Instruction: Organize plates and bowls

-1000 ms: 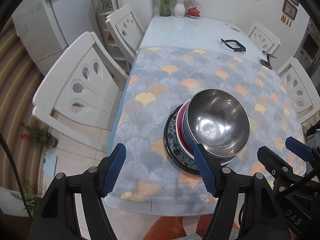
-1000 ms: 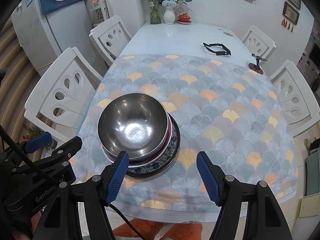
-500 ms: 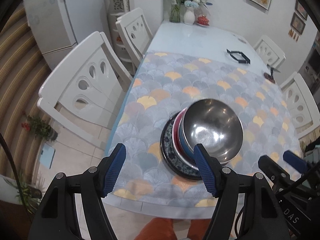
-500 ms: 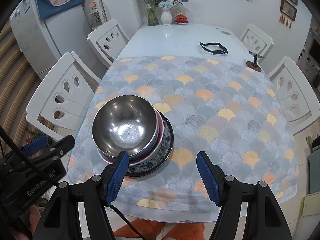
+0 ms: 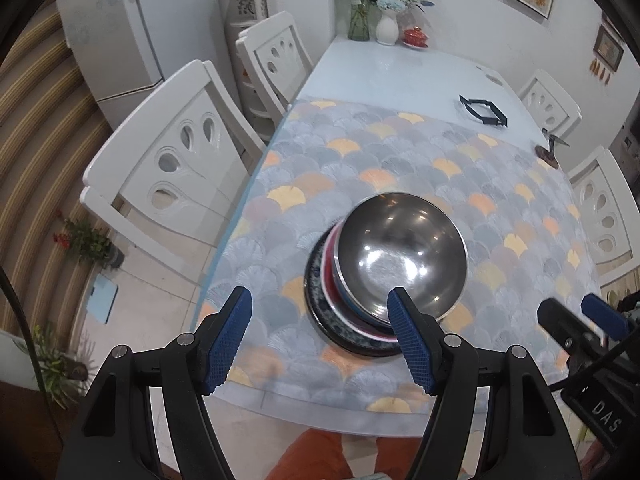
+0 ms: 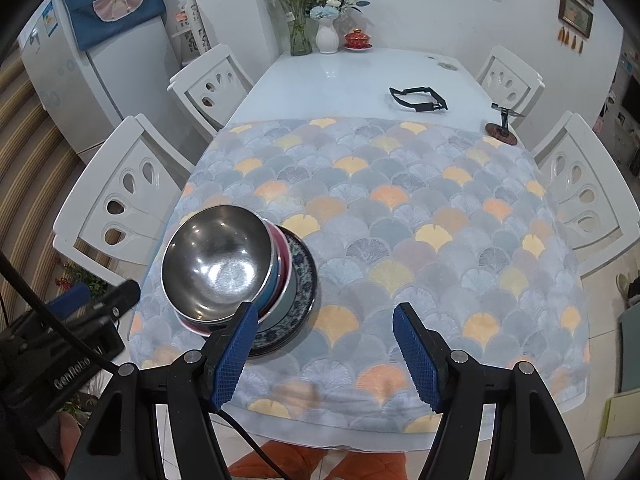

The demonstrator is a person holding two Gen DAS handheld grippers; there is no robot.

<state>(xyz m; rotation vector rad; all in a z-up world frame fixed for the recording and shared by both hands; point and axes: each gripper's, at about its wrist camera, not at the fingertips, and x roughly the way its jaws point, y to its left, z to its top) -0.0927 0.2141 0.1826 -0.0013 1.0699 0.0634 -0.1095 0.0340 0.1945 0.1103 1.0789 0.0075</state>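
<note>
Left claw released, empty, right claw released, empty, both above near counter edge, steel bowl topping nested bowls on patterned plate, stack on scalloped cloth, near-left side.

One steel bowl, four chairs, two vases.
</note>
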